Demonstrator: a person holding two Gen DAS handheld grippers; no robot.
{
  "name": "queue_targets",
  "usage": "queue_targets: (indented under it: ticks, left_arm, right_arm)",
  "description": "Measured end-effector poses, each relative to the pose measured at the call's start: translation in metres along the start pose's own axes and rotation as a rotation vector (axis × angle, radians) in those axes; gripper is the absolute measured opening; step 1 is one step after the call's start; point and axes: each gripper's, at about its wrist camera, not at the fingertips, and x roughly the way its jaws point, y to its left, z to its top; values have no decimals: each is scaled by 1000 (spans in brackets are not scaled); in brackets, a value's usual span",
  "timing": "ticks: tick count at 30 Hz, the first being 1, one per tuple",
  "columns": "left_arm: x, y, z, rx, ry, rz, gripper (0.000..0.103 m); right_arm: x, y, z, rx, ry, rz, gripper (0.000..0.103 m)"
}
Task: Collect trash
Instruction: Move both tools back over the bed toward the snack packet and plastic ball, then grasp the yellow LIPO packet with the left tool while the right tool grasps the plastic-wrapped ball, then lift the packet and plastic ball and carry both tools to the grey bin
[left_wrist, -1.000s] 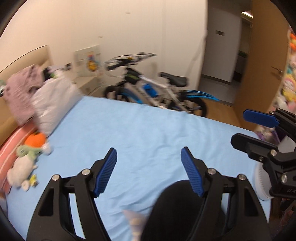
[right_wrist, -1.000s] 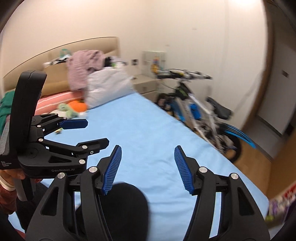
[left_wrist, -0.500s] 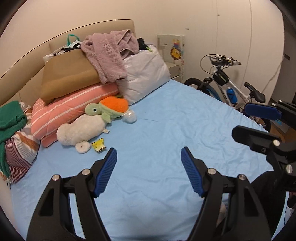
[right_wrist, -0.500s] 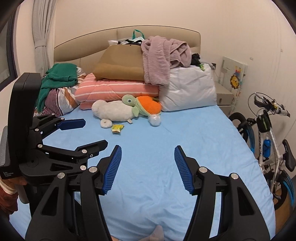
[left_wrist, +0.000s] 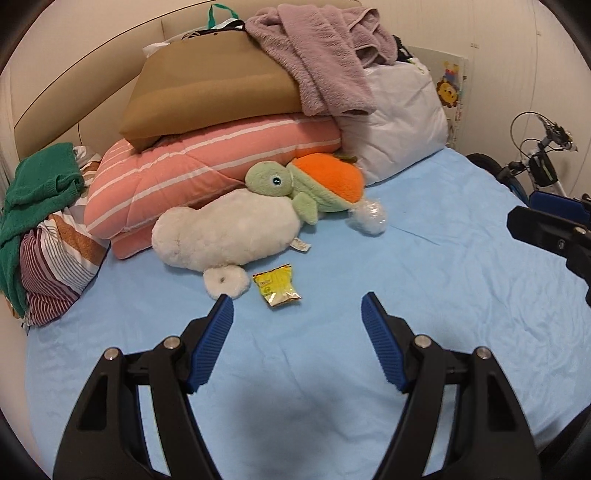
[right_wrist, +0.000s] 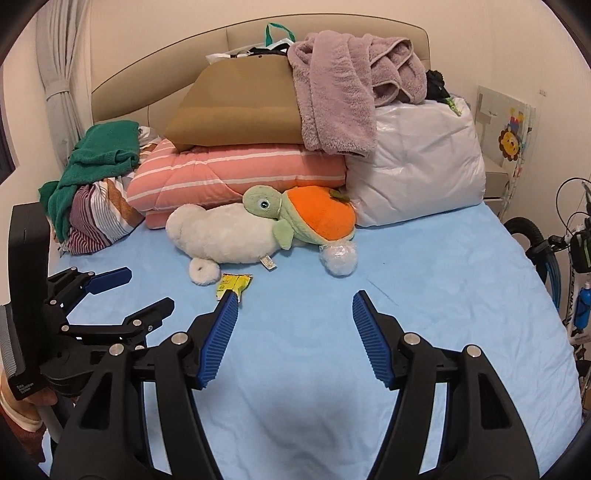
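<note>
So we hold both grippers above the blue bed (left_wrist: 424, 266), the left gripper (left_wrist: 297, 314) and the right gripper (right_wrist: 291, 314) each with fingers spread wide and gripping nothing. Our target, the yellow wrapper (left_wrist: 277, 285), lies flat on the sheet just beside the white plush toy (left_wrist: 225, 236). To pick it well, we should come down steeply, straddle one crinkled edge and pinch without catching sheet or fur. From the right wrist view a finger covers the wrapper's lower end. Whether the crumpled clear plastic ball (left_wrist: 369, 218) by the turtle plush (left_wrist: 306, 184) is trash, we cannot say.
</note>
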Motion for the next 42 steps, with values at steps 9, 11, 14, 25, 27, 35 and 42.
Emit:
queue_targets:
  ticks: [9,11,14,25,27,35,42]
  left_arm:
    - [102,26,8,-66,85,10,72]
    - [120,29,7,-71,102,8,72]
    - [147,32,4,-79,124,3,72]
    - [223,40,-2,-107,186,7,71]
    - [231,42,-3,-115,197,0,67]
    - [238,37,-2,-102,183,-29,49]
    - [220,30,3,-70,153,-59,47]
  right_arm:
    - [117,-19,13,-17,42,-53,62]
    - [143,-25,14,-18,50,-67,62]
    - [174,-30,12,-23,60,-93,62]
    - [271,-49,8,-62,81,-194,73]
    - [282,-50,8,-68,97,-197,73]
    - [294,-41,8,-126,135,-180,38]
    - [268,-20,2,-167,137,-123,33]
